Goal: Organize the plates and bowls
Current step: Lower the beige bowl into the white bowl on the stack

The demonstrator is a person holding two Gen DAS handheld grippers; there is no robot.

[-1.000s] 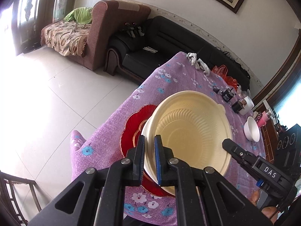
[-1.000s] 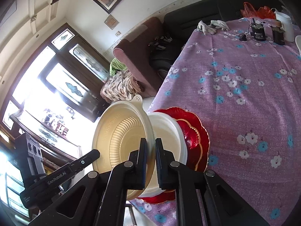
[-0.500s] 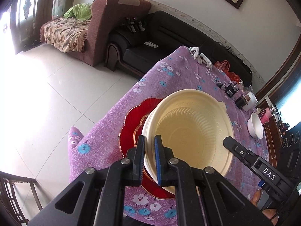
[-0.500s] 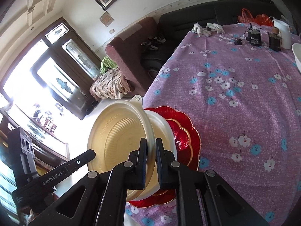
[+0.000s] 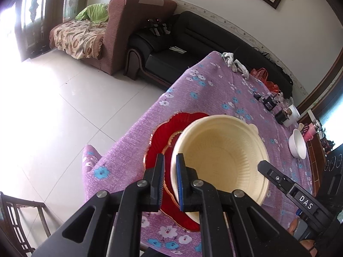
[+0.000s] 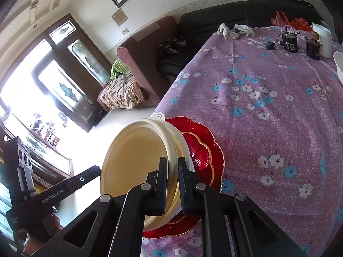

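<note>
Bowl (image 5: 223, 154) lower now, nearer plate (image 5: 163, 132) rim

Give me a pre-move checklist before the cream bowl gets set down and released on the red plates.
1. Left gripper clamped on cream bowl rim: ok.
2. Right gripper on the opposite rim: ok, though barely parted.
3. Bowl over the red plates: ok.
4. Bowl sitting level: not ok, tilted.
5. Bowl bottom seated on the plates: cannot tell.
6. White bowl well apart: ok.
</note>
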